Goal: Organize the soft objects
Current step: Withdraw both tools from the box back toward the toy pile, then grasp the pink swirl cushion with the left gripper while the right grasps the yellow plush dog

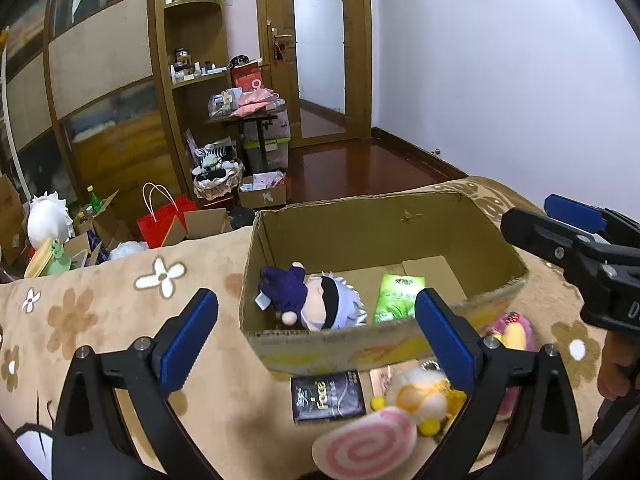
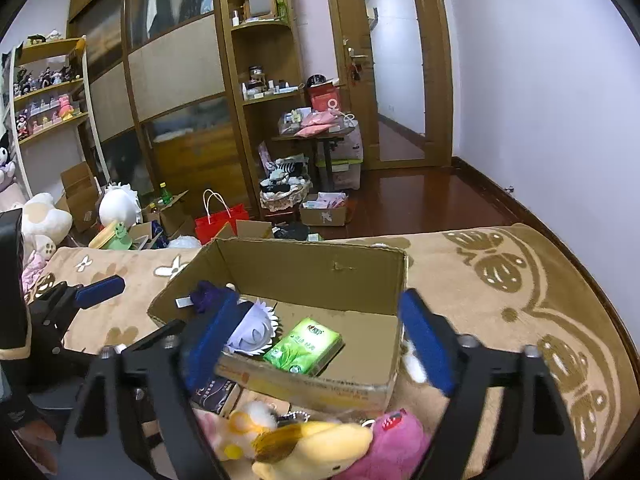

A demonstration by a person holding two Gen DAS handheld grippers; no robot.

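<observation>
bed cover (image 1: 120, 320): tan, flower print, plush; everything sits on it, so the base gives under load.
box (image 1: 360, 240): open cardboard, stiff walls, light. Target bin. Near wall is between the grippers and the contents.
doll (image 1: 320, 300): in box, left end, lying down; purple body, pale hair, dark band over the eyes. Soft, light, already placed.
green pack (image 2: 304, 346): in box just beside the doll. Looks like a soft tissue pack, film wrap, probably slick.
pink plush (image 2: 384, 448): outside box, on the cover near its front wall. Squashy, light.
yellow plush (image 2: 316, 448): touching the pink one, lower edge of right wrist view. Soft; take it across the body mid-bulk, not by a trailing end.
swirl plush (image 1: 364, 442): pink-white spiral, flat disc, near the left gripper. Pinch across the faces.
chick plush (image 1: 420, 394): small, orange-white, beside the swirl. Has a bead chain; grip the body.
dark packet (image 1: 328, 396): flat, glossy, against the box front; contents unclear.
left gripper (image 1: 316, 328): spread wide, nothing between the pads.
right gripper (image 2: 316, 344): spread wide, empty, over the box's near wall.
</observation>
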